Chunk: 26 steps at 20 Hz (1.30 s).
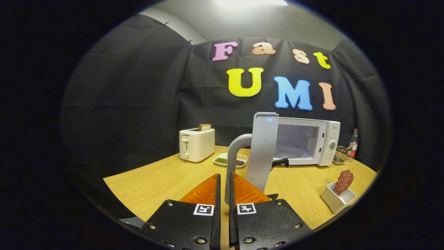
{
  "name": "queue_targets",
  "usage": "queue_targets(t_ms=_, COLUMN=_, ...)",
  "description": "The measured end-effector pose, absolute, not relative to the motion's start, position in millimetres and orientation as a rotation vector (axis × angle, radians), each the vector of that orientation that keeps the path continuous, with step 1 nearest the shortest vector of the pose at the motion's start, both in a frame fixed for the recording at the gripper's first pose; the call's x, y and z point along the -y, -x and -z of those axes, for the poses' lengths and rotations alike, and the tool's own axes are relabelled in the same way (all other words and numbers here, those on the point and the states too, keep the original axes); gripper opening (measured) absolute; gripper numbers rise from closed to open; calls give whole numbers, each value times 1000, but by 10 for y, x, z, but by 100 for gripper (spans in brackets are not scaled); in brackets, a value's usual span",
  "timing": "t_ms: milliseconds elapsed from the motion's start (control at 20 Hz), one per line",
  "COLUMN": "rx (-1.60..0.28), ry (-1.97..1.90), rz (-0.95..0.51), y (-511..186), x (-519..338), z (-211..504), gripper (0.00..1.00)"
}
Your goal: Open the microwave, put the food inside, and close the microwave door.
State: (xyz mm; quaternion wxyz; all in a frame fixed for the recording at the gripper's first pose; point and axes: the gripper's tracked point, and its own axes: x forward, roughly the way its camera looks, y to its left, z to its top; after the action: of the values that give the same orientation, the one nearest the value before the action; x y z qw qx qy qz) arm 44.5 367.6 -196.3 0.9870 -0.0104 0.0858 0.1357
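Gripping the door point(264, 149) by its handle point(233, 163) | tool point(224, 187) fingers nearly together, handle between them | microwave point(305, 145) open | food point(343, 181) in dish point(337, 198) on table point(156, 180), beside tool | risk: dish tips when lifted.

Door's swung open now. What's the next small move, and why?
Probably open the gripper to let go of the door handle: the fingers sit nearly closed around it, the microwave stands open, and the food waits in its white cup.
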Motion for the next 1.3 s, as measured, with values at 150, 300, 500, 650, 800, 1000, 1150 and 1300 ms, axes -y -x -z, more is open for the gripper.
queue_targets(t_ms=150, rx=-163, ry=25, rz=-341, y=-369, x=-3691, z=1894, gripper=10)
queue_targets(t_ms=300, rx=-170, ry=73, rz=-450, y=-291, x=-3626, z=1870, gripper=10)
queue_targets(t_ms=500, rx=-122, ry=168, rz=-531, y=-193, x=-3208, z=1756, gripper=47)
queue_targets(t_ms=650, rx=-33, ry=257, rz=-495, y=-174, x=-2773, z=1595, gripper=71)
queue_targets(t_ms=800, rx=-13, ry=226, rz=-485, y=-156, x=-2426, z=1577, gripper=70)
queue_targets(t_ms=1000, rx=-40, ry=121, rz=-465, y=-160, x=-1879, z=1501, gripper=70)
queue_targets(t_ms=1150, rx=-65, ry=55, rz=-432, y=-248, x=-1417, z=1555, gripper=70)
queue_targets(t_ms=1300, rx=-128, ry=2, rz=-354, y=-458, x=-804, z=1762, gripper=70)
